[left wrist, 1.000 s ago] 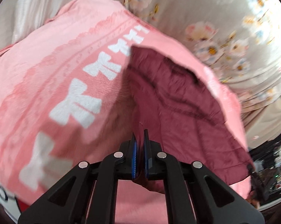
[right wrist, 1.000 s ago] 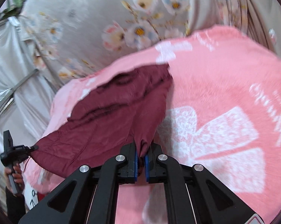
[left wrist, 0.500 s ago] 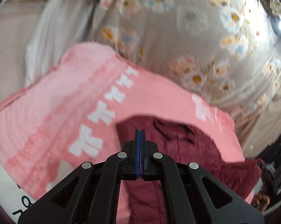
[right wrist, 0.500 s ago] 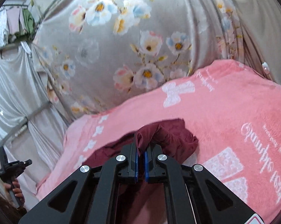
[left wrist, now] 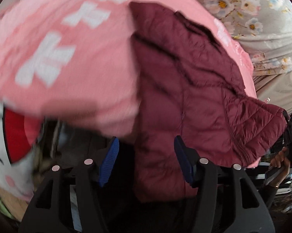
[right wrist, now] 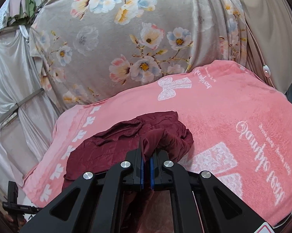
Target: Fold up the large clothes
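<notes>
Pink blanket (right wrist: 233, 104) bears one maroon jacket (left wrist: 184, 89).

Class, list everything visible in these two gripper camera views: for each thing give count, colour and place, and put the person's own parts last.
jacket: one, maroon, quilted, lying on the blanket.
blanket: one, pink with white bows and lettering, spread under the jacket.
floral cloth: one, grey with pale flowers, behind the blanket.
curtain: one, white, far left in the right view.
left gripper: one, black with blue pads, jaws just opened, open over the jacket's near edge.
right gripper: one, black with blue pads, shut on a jacket fold.
hand: one, at the left view's right edge.
</notes>
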Demonstrator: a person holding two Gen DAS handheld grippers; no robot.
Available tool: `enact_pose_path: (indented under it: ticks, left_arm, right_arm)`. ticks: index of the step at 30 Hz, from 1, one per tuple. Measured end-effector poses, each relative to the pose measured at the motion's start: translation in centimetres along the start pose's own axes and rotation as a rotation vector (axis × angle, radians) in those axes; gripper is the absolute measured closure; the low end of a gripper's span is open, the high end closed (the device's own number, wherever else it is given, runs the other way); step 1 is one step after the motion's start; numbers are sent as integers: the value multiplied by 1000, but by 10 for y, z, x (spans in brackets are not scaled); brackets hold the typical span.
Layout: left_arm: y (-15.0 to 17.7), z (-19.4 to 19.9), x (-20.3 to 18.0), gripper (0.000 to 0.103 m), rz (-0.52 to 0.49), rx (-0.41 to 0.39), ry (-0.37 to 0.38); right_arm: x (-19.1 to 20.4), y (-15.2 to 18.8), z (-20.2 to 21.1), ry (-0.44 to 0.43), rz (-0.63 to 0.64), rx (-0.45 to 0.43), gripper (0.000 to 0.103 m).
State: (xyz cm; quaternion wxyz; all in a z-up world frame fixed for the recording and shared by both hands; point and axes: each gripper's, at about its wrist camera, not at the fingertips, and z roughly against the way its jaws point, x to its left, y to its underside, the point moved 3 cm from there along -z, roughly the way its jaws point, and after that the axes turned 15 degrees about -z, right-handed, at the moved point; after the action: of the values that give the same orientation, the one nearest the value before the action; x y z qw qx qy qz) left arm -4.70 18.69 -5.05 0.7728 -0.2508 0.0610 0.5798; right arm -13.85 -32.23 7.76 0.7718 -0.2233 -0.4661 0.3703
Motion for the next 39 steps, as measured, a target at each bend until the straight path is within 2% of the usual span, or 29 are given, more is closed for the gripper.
enact_pose_path:
  ticks: [2,6,10,11,14,15,18,21,22,25,29,33,36,37,39]
  left_arm:
    - [18,-7,6,37,56,37,63]
    - [36,-37,5,37,109,94,197]
    - [42,-57,-2,37,106,114,249]
    - [42,-59,-5,40,98,111,258]
    - [37,-52,-18,92,37,82,237]
    - [36,-47,-20,96,22,63,231]
    - [28,-13,-35,100,-42,-30,236]
    - [9,47,-49,101,-107,-196,232]
    - [-1,75,-52,101,-128,-273,214]
    - [-30,136,-52,101,-157,-436,163]
    - [-83,180,-58,101,-190,-573,89]
    - [-151,176,-74,101,-204,-607,49]
    - [-209,148,-72,100,-188,-577,1]
    - [-234,130,-71,100,-192,-549,-38]
    - [-263,102,-64,100,-178,-514,-93]
  right_arm:
    - [2,3,3,-5,11,-3,99]
    - [6,13,12,-9,31,-12,99]
    - [4,20,21,-7,26,-13,99]
    - [2,22,24,-6,21,-16,99]
    - [-5,25,31,9,10,-27,99]
    - [-9,27,36,18,8,-39,99]
    - [-14,29,54,21,4,-82,99]
    - [-10,31,79,13,19,-137,99]
    - [-6,30,91,9,31,-168,99]
    - [7,17,120,-26,31,-252,99]
    - [21,-10,123,-77,-4,-290,99]
    - [32,-45,75,-63,12,-284,99]
    - [23,-76,6,-11,-21,-241,99]
    - [15,-84,-18,7,-48,-217,99]
    - [1,-90,-57,41,-82,-181,99]
